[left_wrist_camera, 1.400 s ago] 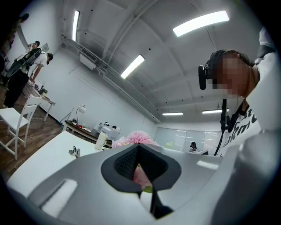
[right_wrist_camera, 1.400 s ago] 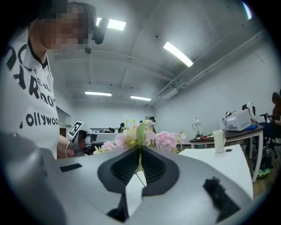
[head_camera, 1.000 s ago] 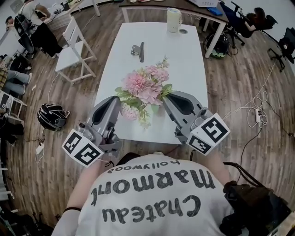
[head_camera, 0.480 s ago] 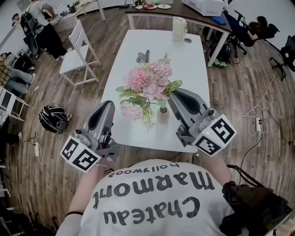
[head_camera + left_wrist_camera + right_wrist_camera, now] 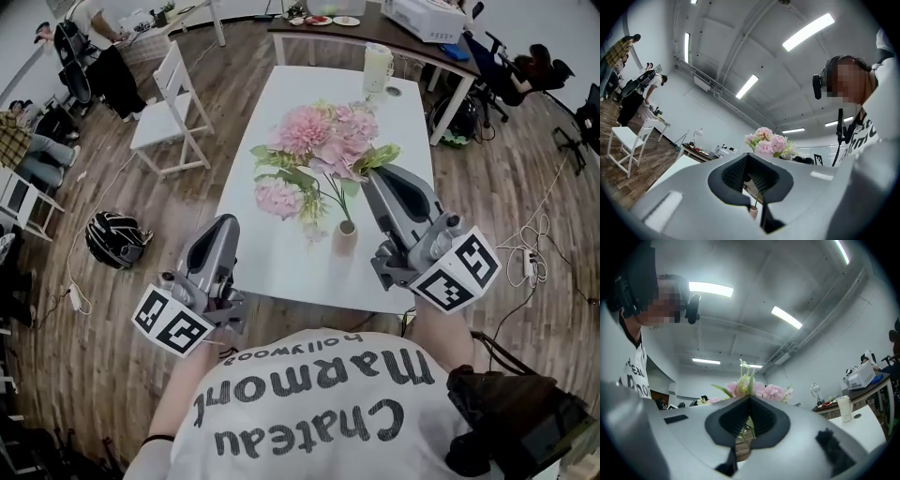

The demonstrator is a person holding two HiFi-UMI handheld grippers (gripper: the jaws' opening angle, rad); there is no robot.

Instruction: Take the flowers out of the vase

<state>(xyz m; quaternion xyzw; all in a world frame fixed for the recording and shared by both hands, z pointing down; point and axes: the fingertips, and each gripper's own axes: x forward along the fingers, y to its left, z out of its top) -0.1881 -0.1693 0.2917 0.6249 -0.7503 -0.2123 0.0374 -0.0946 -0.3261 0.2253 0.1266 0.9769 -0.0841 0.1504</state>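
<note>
Pink flowers (image 5: 323, 141), green leaves, stems reaching vase (image 5: 344, 240). Clamped on stems: right tool (image 5: 372, 176), tipped upward; left tool (image 5: 225, 225) closed, empty.

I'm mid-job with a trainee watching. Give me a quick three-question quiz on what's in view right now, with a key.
1. True or false: the left gripper touches the vase.
2. Which holds the flowers? A: the left gripper. B: the right gripper. C: neither.
3. Fill in: in the head view, the white chair stands to the ___ of the table.

Key: 1 false; 2 B; 3 left.
</note>
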